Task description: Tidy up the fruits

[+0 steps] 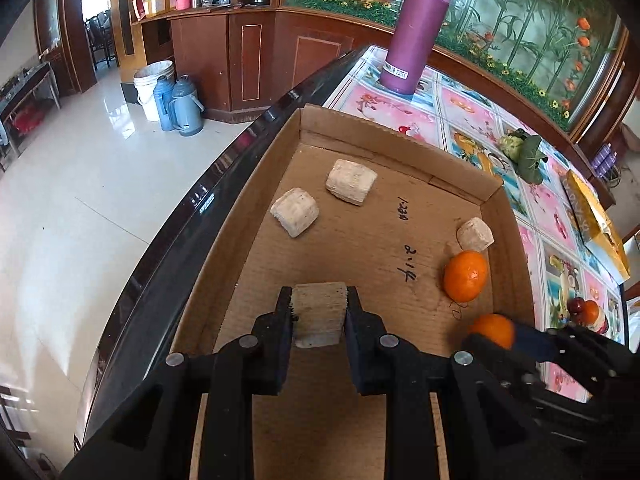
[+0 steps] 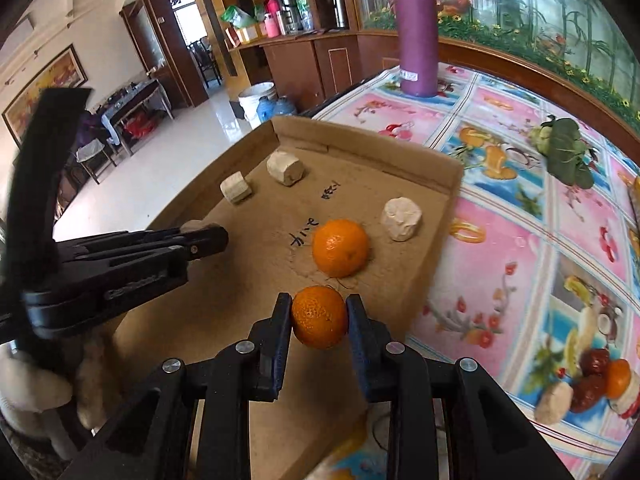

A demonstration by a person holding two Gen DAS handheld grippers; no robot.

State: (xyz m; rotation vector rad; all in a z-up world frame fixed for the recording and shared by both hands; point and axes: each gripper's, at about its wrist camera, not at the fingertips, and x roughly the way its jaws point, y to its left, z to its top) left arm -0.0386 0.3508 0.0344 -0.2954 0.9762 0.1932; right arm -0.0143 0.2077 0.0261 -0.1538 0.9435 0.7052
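A shallow cardboard tray [image 1: 400,128] [image 2: 360,140] lies on the table. My left gripper [image 1: 319,304] is shut on a pale beige block [image 1: 318,314] above the tray's near part. My right gripper [image 2: 319,312] is shut on a small orange [image 2: 319,316] over the tray's near right side; the same orange [image 1: 494,330] shows at the right of the left wrist view. A second orange [image 1: 465,275] [image 2: 340,247] rests on the tray floor. Three more beige blocks [image 1: 351,181] [image 1: 295,211] [image 1: 475,234] lie in the tray.
A tall purple flask [image 1: 416,32] [image 2: 416,32] stands on the flowered tablecloth [image 2: 520,240] beyond the tray. A green leafy fruit [image 2: 564,152] lies at the right. A pile of fruit and a beige piece [image 2: 592,384] sits near the right edge. The table's dark rim [image 1: 180,232] borders the floor at left.
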